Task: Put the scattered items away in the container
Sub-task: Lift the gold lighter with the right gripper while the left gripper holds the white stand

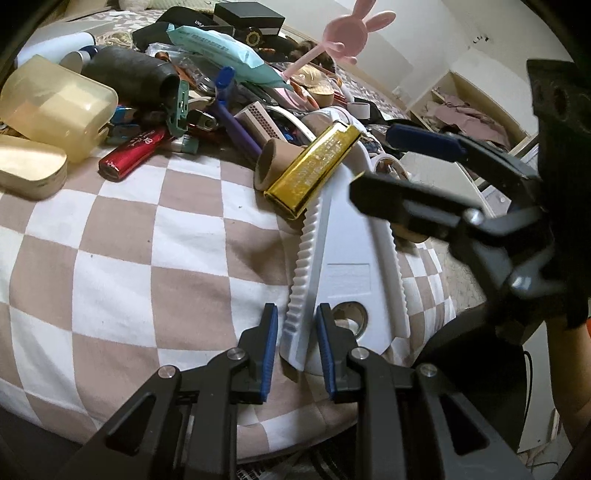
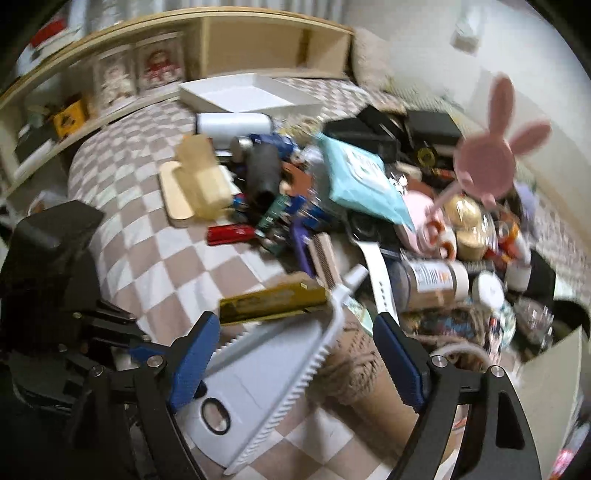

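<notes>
Left wrist view, left to right. A flat beige case [image 1: 31,168] and a translucent yellow box [image 1: 55,107] lie at the left edge of the checked cloth [image 1: 147,240]. Beside them a red tube [image 1: 135,153] points out of the heap, which also holds a black roll [image 1: 129,75], a teal wipes pack [image 1: 221,51] and a purple stick [image 1: 236,129]. A cardboard tube [image 1: 275,160] sits under one end of a gold bar [image 1: 314,168], and the bar's low end rests on the white case [image 1: 347,273] with toothed edges. The left gripper [image 1: 297,350] straddles the case's near toothed rim; its blue pads [image 1: 271,354] stand a little apart on either side of the rim, and contact cannot be told. A pink rabbit stand [image 1: 345,31] rises behind. At far right the right gripper [image 1: 373,164] hangs above the case, fingers spread wide, holding nothing.

Right wrist view, left to right. The left gripper shows at the lower left, blurred. The white tray [image 2: 255,94], the container, lies at the far edge of the cloth, well apart from the heap, and looks empty. The gold bar [image 2: 273,302] lies on the white case [image 2: 258,384], which sits between the right gripper's open fingers [image 2: 194,360]. A labelled jar [image 2: 432,282] lies to the right.
</notes>
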The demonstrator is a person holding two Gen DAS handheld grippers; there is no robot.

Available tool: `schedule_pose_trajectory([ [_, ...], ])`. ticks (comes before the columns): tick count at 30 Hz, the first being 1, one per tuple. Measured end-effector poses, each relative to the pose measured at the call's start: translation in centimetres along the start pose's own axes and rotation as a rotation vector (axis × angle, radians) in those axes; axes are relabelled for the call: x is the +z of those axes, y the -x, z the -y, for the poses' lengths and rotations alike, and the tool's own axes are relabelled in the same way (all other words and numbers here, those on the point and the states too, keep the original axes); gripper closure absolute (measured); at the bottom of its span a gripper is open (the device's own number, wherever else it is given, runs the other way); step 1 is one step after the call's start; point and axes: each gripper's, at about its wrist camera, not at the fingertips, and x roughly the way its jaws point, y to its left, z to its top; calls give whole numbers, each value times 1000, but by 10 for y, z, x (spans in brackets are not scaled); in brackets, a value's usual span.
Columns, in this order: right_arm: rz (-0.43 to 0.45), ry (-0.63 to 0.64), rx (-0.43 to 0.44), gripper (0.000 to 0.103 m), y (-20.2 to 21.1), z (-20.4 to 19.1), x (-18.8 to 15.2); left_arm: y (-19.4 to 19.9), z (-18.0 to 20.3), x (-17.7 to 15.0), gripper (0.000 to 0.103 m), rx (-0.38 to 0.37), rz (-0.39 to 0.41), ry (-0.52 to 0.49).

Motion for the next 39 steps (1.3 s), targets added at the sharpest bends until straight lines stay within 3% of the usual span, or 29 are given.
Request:
schedule_pose_trajectory([
  [5, -20, 135, -48, 18, -13, -23, 6, 2, -2, -1, 80, -7, 8, 14],
  [15, -48, 229, -122, 15, -37, -35, 7, 5, -1, -5, 80, -3, 19, 16],
  [20, 27, 278, -189, 16, -28, -41, 0, 6, -1, -6, 80, -3, 22, 18],
  [27, 65, 334, -236, 31, -25, -51, -6, 7, 0, -9, 80, 7, 28, 14],
  [36, 89, 360, -283, 29, -24, -58, -10, 7, 0, -7, 80, 3, 25, 25],
  [39, 93, 356, -302, 22, -24, -58, -10, 7, 0, -9, 80, 0, 25, 29],
])
